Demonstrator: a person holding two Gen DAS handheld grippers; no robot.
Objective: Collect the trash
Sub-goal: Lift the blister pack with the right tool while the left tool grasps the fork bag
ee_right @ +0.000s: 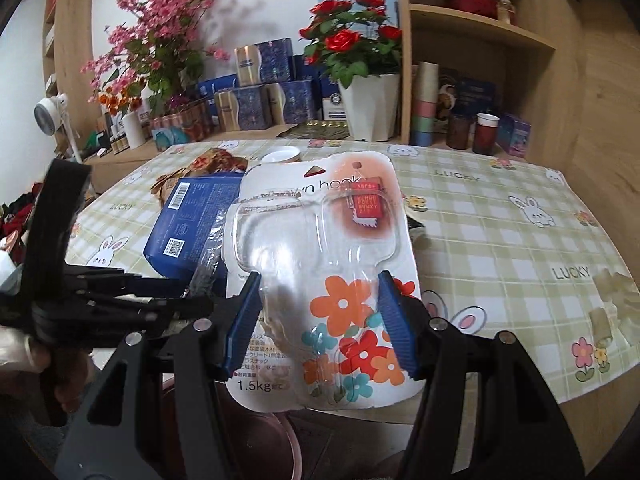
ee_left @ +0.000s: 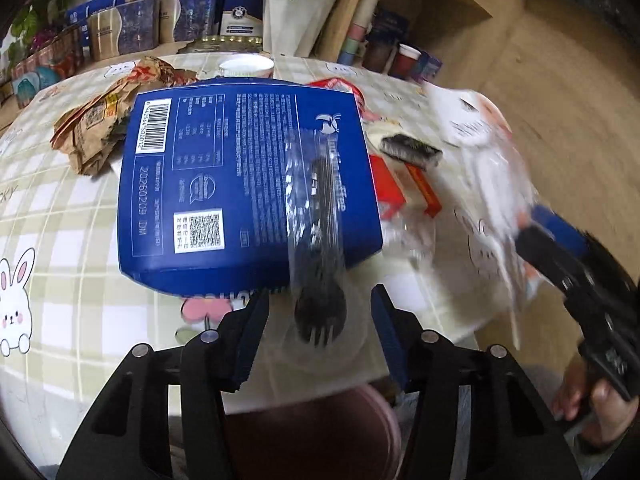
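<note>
The left tongs [ee_left: 320,320] hang over the near edge of the bench [ee_left: 60,220], their blue pads apart on either side of a black plastic fork sealed in a clear wrapper [ee_left: 318,280]. The fork lies slantwise, its handle resting across the blue box [ee_left: 240,176] and its tines reaching past the box's near edge into the gap between the pads; neither pad presses on it. The box lies flat, printed back up, with a barcode and a small square code showing. Behind it sit a crumpled brown paper bag [ee_left: 96,128] and a white paper cup [ee_left: 246,67]; to its right lie red and orange packets [ee_left: 404,188] and a dark grey block [ee_left: 410,151].

The right tongs [ee_right: 318,320] are clamped on the blister card [ee_right: 324,280], a white card with orange and red flowers and an empty clear plastic bubble (the print reads "hook"). The pads press on its two side edges and the card stands lifted above the bench, tilted towards the camera. In the left wrist view the same card appears blurred at the right, held above the bench's corner.

A checked cloth with rabbits and "LUCKY" lettering covers the bench. Along the far side stand blue and gold tins [ee_right: 256,92], a white pot of red roses [ee_right: 370,104] and a pink blossom arrangement [ee_right: 160,28].
</note>
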